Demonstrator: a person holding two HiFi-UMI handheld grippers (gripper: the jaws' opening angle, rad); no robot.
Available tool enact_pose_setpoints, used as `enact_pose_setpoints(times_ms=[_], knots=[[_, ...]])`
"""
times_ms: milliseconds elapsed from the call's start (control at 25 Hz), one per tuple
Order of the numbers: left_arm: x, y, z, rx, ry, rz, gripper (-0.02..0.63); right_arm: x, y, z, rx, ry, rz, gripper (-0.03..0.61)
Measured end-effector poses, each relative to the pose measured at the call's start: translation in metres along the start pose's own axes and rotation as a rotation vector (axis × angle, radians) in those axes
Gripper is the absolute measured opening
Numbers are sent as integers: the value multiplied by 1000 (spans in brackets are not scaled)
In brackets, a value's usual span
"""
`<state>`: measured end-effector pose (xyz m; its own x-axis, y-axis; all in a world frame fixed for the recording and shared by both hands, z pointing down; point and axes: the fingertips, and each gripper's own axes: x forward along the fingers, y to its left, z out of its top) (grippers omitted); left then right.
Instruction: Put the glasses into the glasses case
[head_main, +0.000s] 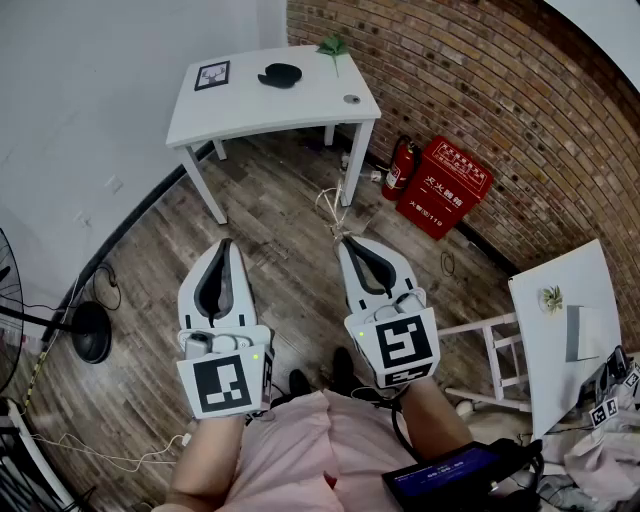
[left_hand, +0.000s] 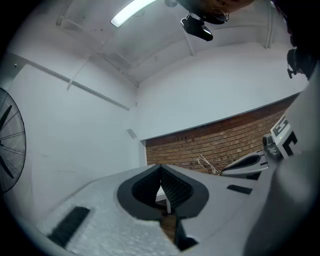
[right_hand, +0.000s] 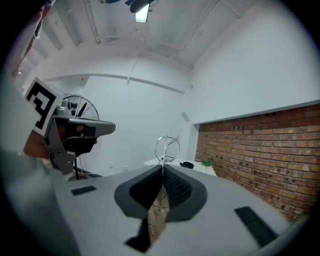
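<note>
Two grippers: left gripper (head_main: 224, 244) closed, empty; right gripper (head_main: 346, 240) clamped on glasses (head_main: 335, 215); case (head_main: 280, 75) on table (head_main: 250, 108) at twelve o'clock, well apart; carry stage, likely; next, approach and alignment over case.

Looks along the right gripper (right_hand: 162, 167), jaws pressed together on the glasses (right_hand: 166, 148). Pinches them at the tips by a thin wire part, with one round rim standing upright above. Beyond, shows a white table (right_hand: 198, 171), with the dark glasses case (right_hand: 187, 164) near its right edge and a green plant (right_hand: 206, 162) at the right corner. At left, catches the left gripper (right_hand: 113, 127) and its marker cube (right_hand: 41, 103), in front of a fan (right_hand: 75, 105). At right, takes in a brick wall (right_hand: 260, 160); overhead, a ceiling light (right_hand: 142, 12).
</note>
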<state>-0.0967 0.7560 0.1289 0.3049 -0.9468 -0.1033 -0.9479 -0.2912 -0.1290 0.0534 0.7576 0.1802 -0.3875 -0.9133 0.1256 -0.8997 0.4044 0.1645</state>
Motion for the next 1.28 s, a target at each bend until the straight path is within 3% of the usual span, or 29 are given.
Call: enact_pose_setpoints(times_ms=[320, 600, 1000, 1280], knots=[[17, -5, -14, 5, 25, -16, 0, 13, -11, -9, 15, 9, 5, 12], [48, -27, -19, 25, 42, -1, 0, 24, -50, -19, 34, 3, 4, 14], [88, -63, -28, 3, 67, 81, 0, 49, -119, -27, 10, -27, 47, 14], [122, -49, -46, 4, 94, 113, 0, 89, -129, -33, 16, -12, 84, 14]])
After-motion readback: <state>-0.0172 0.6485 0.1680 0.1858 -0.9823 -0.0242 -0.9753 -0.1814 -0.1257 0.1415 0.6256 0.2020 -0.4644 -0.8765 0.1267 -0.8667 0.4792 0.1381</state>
